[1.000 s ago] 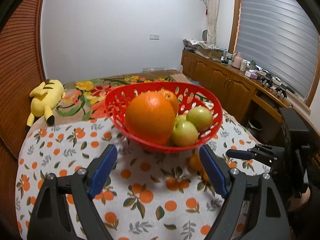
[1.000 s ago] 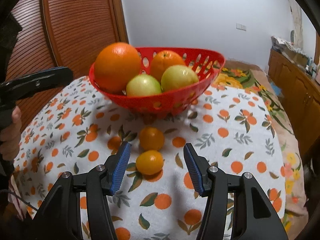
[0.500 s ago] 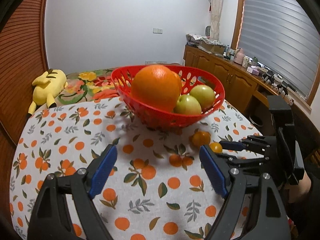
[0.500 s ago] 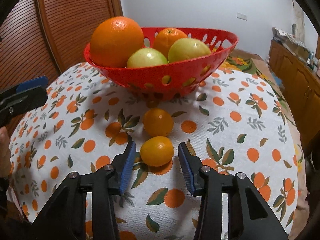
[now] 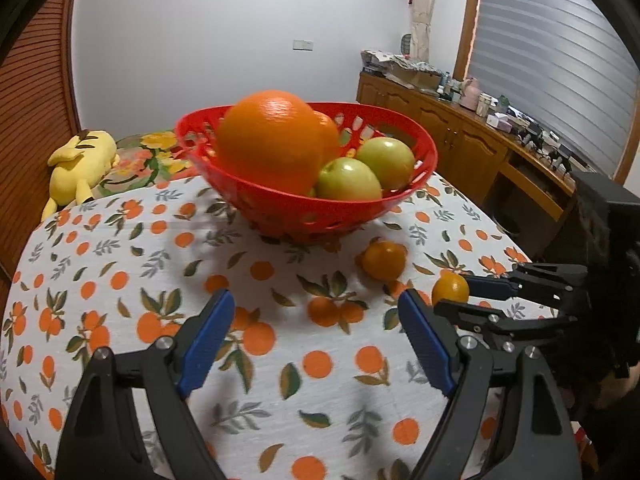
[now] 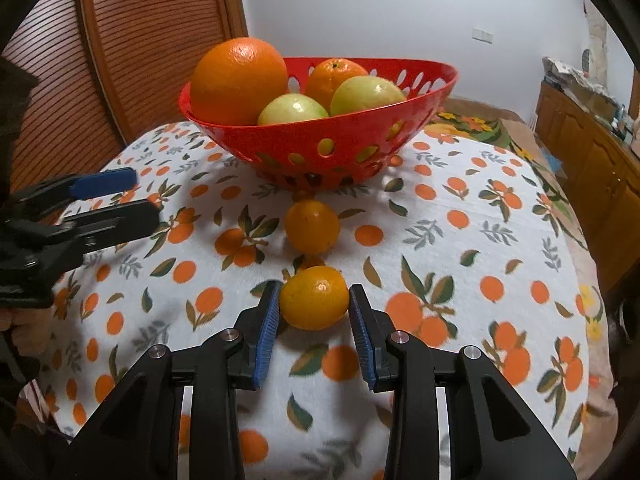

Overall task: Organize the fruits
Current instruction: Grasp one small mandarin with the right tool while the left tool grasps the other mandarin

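So the right gripper (image 6: pixel 314 307) has its blue-padded jaws clamped on a small glossy orange tangerine (image 6: pixel 314 298), sitting low centre in the right wrist view, both pads pressed against its sides. The skin is smooth and yellow-orange with a bright highlight on top. It's resting on the surface, which is covered by a white cloth printed with oranges and green leaves (image 6: pixel 500 240).

Just above it in frame is a 2nd small tangerine (image 6: pixel 312 226), same colour, a bit rounder, lying loose between the gripped one and the red perforated plastic fruit basket (image 6: pixel 320 144). Whether the 2 tangerines touch I can't tell.

The basket holds 1 big orange (image 6: pixel 239 80) on its left side, a smaller orange (image 6: pixel 334 76) at the back, and 2 pale green apples (image 6: pixel 294 110) up front.

The left gripper (image 5: pixel 316 334) is over bare cloth in the lower part of the left wrist view, jaws closing with nothing between them. In that view the gripped tangerine is at mid right.

A yellow plush toy (image 5: pixel 80 160) lies at the far left edge.
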A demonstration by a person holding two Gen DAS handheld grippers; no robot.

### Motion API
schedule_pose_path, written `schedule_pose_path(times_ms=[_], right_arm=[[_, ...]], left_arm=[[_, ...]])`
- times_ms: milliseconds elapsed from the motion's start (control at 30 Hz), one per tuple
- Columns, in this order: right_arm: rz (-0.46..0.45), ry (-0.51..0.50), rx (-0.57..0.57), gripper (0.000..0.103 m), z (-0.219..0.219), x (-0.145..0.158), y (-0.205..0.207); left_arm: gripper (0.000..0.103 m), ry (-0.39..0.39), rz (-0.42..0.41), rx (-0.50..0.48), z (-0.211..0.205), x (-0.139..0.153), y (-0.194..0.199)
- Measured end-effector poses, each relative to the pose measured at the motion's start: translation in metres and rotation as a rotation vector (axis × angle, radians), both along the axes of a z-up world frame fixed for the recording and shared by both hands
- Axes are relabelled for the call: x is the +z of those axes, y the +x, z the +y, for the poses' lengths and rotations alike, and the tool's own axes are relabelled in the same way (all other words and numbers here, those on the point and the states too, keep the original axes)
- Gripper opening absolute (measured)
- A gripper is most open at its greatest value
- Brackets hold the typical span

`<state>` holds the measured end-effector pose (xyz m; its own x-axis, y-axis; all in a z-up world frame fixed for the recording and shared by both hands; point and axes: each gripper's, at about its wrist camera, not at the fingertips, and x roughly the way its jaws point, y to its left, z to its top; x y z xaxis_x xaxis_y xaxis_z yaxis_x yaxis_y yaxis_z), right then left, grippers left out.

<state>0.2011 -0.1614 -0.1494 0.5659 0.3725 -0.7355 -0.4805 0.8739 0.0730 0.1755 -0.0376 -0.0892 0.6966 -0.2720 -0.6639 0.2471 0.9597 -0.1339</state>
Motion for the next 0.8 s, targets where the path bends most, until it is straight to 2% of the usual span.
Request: schedule_pose_path(times_ms=[67,333,567,800], right_arm=[[-0.003,0.012,-0.007,0.034,-0.005,0.001,-0.004],[-0.017,0.057,-0.040,0.034,-0.028,0.006,-0.019],[-0.019,0.087,-0.064,0.034,-0.042,0.003,-0.030],[-0.019,0.110,-0.075,0.034,-0.051,-0.001,-0.034]], left_arm=[[0.070,0.005,0.014,-0.017,-0.008,-0.001,0.003],[0.057,-0.008,0.051,-0.074,-0.036,-0.006,0.014],[0.055,-0.006,0.076,-0.091,-0.056,-0.010,0.030],[0.055,0.028,0.105,-0.079,-0.067,-0.020,0.052]])
